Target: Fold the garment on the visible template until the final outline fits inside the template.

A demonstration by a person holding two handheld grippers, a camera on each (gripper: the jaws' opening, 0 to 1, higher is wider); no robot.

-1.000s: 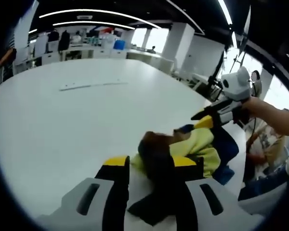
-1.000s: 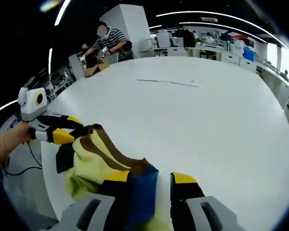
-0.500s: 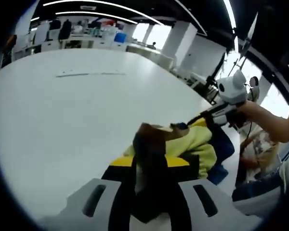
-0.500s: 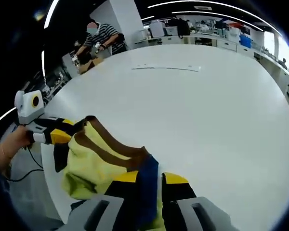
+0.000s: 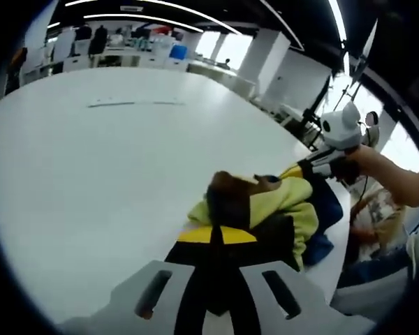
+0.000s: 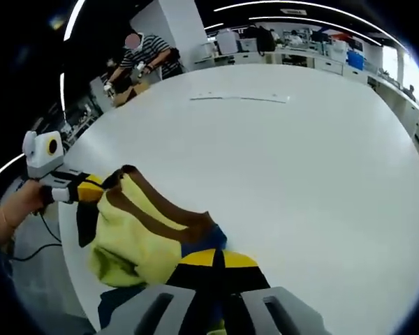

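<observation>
Both claws pinch the bunched yellow, brown and blue garment (image 6: 143, 234) at the near edge of the white surface (image 6: 300, 174) (left claw (image 5: 220, 235), right claw (image 6: 214, 259)), apparently gripped for spreading, the likely next move before any fold.

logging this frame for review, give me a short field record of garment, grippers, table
garment: bunched yellow, brown and blue cloth near the table edge, not laid flat
left gripper: shut on garment
right gripper: shut on garment
table: white, round, a thin strip lies far across it
template: cannot tell
fold state: not yet folded to an outline
background: person in striped shirt beyond the table
</observation>
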